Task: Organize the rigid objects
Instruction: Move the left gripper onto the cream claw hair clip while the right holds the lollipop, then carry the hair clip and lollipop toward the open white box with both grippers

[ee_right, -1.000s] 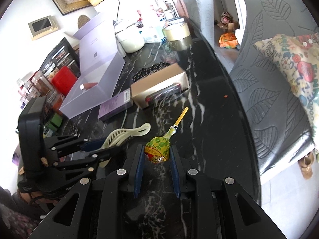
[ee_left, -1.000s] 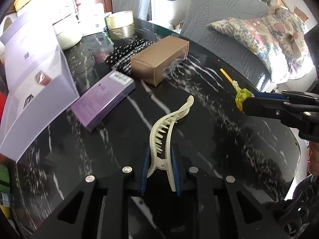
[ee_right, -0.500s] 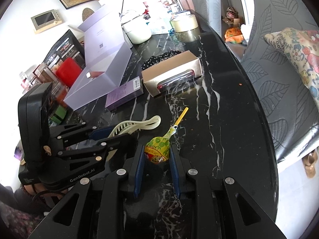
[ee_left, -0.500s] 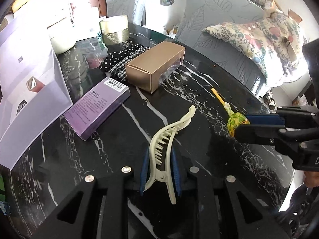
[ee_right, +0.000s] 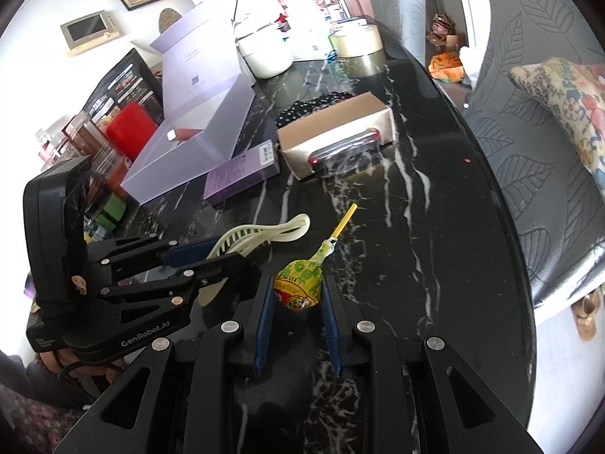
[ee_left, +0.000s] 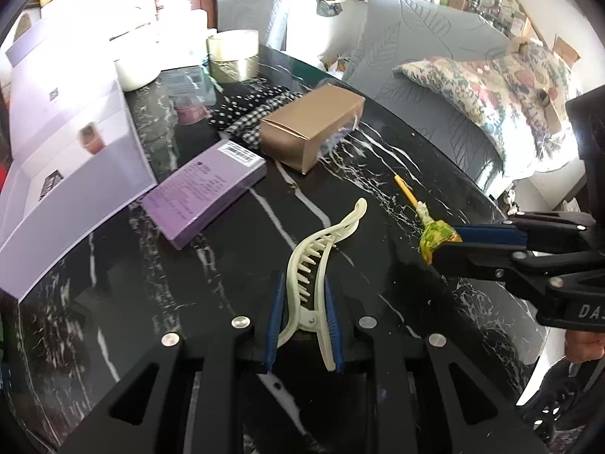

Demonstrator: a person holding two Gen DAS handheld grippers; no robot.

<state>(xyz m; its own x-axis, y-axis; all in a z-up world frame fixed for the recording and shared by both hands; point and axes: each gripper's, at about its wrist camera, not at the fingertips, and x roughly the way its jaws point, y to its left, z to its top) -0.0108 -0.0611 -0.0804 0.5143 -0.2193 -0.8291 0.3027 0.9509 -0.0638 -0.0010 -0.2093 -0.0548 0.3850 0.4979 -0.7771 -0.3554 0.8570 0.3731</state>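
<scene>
While both grippers hold items over the black marble table [ee_left: 472, 196], left gripper [ee_left: 302, 302] clamps cream hair clip [ee_left: 321, 246], long axis toward 1 o'clock; right gripper [ee_right: 298, 295] clamps lollipop [ee_right: 298, 283], stick toward 1 o'clock. Open lavender box [ee_right: 211, 125] at 11 o'clock, nearer left hand.

Bright daylight pours in, and the glossy black table [ee_left: 435, 174] flares with white glare. The lavender box [ee_left: 72, 143] is washed out. Fisheye bending curves both views' edges, corners black; focus stays crisp throughout.
</scene>
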